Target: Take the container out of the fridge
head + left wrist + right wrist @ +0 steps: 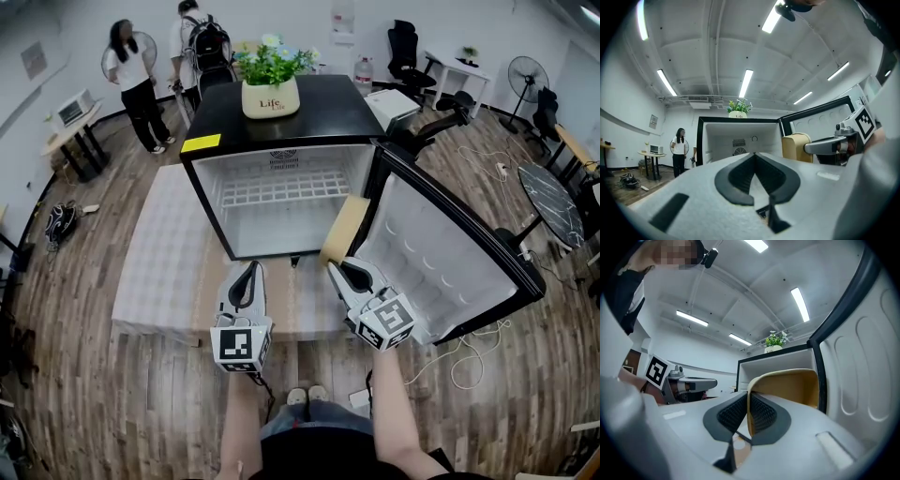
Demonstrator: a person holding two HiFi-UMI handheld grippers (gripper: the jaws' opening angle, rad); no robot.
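The tan container (344, 228) hangs on edge in front of the open fridge (201, 199), by the hinge of its door (441, 253). My right gripper (335, 268) is shut on the container's rim; in the right gripper view the thin wall of the container (792, 387) runs between the dark pads of the right gripper (747, 398). To its left, my left gripper (251, 268) is shut with nothing in it, apart from the container. The left gripper view shows the left gripper (754, 154) with its tips together, the container (794, 146) to the right and the white fridge (736, 136) behind.
A potted plant (270, 86) and a yellow label (201, 143) sit on the fridge's black top. The fridge stands on a low grey platform (159, 262). Two people (136, 80) stand at the back left. Cables (469, 352) lie on the wooden floor to the right.
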